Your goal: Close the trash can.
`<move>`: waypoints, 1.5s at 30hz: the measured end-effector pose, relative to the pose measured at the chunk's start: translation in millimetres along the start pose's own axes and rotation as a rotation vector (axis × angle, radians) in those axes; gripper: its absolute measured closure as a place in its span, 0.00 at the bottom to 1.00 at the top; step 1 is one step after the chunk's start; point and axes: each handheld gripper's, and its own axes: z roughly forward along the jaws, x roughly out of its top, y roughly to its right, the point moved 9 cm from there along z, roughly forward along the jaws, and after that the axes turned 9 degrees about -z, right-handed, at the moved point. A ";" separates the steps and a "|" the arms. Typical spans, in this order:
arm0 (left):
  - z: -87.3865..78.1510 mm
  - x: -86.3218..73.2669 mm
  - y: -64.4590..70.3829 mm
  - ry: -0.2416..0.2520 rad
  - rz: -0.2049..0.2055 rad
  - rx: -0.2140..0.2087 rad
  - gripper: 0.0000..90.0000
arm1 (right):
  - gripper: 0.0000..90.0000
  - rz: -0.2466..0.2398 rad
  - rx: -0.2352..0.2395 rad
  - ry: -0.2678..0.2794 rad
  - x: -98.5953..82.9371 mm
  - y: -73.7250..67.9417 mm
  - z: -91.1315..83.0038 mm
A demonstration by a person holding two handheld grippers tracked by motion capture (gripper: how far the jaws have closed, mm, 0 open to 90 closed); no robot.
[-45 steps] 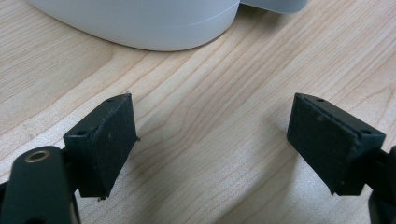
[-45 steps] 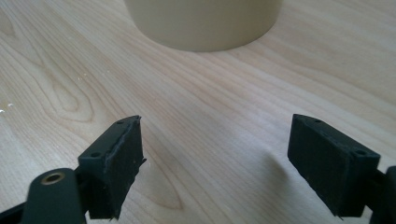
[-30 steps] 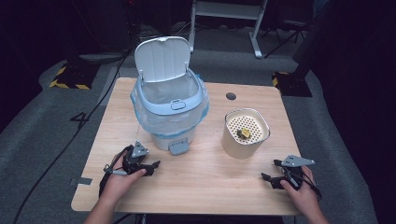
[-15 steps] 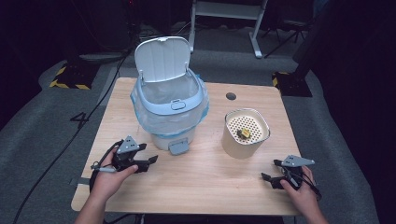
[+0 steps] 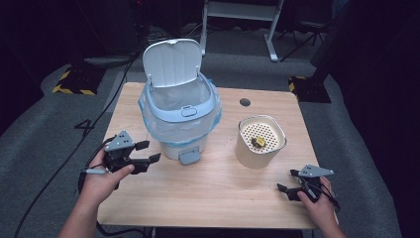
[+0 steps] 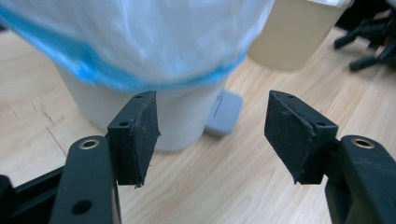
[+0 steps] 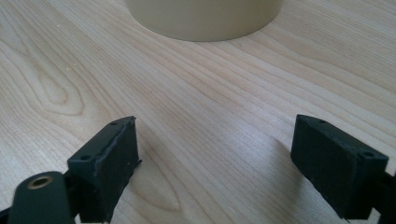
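Pedal bin with its lid up and a blue-edged bag folded over the rim stands toward the far left part of the tabletop, and the left tongs hover just beside it near the left edge, jaws spread wide and holding nothing, pointed at its lower wall and the grey pedal. I judge the risk here is that the tongs catch the loose bag instead of the hard body, so the liner is pulled out or the light bin tips. To the right of the bin stands the beige container with a perforated insert and a small yellowish piece on it. The right tongs, also spread and empty, rest near the front right corner; a hasty reach could push this container over.
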 end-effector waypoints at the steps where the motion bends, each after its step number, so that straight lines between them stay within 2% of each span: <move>1: -2.6 4.7 0.4 0.007 0.006 -0.007 0.40 | 0.17 0.000 0.000 0.000 0.0 0.0 0.0; 4: -8.8 18.0 1.1 0.030 0.010 -0.025 0.41 | 0.17 0.002 0.000 0.001 0.1 0.0 0.1; 8: -16.4 34.0 -3.5 0.051 0.034 -0.009 0.41 | 0.17 0.002 0.000 0.001 0.1 0.0 0.1; 12: -24.9 51.4 -5.5 0.091 0.010 -0.022 0.43 | 0.17 0.001 0.000 0.002 0.1 0.1 0.1; 16: -30.2 67.2 -6.5 0.124 0.006 -0.030 0.44 | 0.17 0.001 0.000 0.001 0.1 0.0 0.1; 18: -32.6 74.5 -5.2 0.135 -0.003 -0.053 0.48 | 0.17 0.001 0.000 0.002 0.1 0.1 0.1; 21: -37.2 88.6 -4.4 0.190 -0.009 -0.085 0.48 | 0.17 0.002 0.001 0.002 0.1 0.0 0.1; 26: -44.5 111.0 -7.5 0.265 -0.027 -0.101 0.49 | 0.17 0.002 0.001 0.002 0.1 0.1 0.1; 29: -47.2 121.1 -8.2 0.278 -0.017 -0.107 0.49 | 0.17 0.002 0.001 0.001 0.1 0.1 0.0; 31: -49.3 128.6 -8.1 0.288 0.007 -0.116 0.49 | 0.17 0.002 0.001 0.001 0.1 0.0 0.1; 33: -51.5 136.6 -9.4 0.301 0.023 -0.112 0.49 | 0.17 0.002 0.001 0.002 0.1 0.1 0.1; 36: -53.6 148.7 -12.0 0.324 0.019 -0.112 0.49 | 0.17 0.002 0.001 0.002 0.1 0.1 0.1; 45: -50.9 181.5 -22.6 0.350 0.009 -0.067 0.49 | 0.17 0.002 0.002 0.001 0.1 0.1 0.0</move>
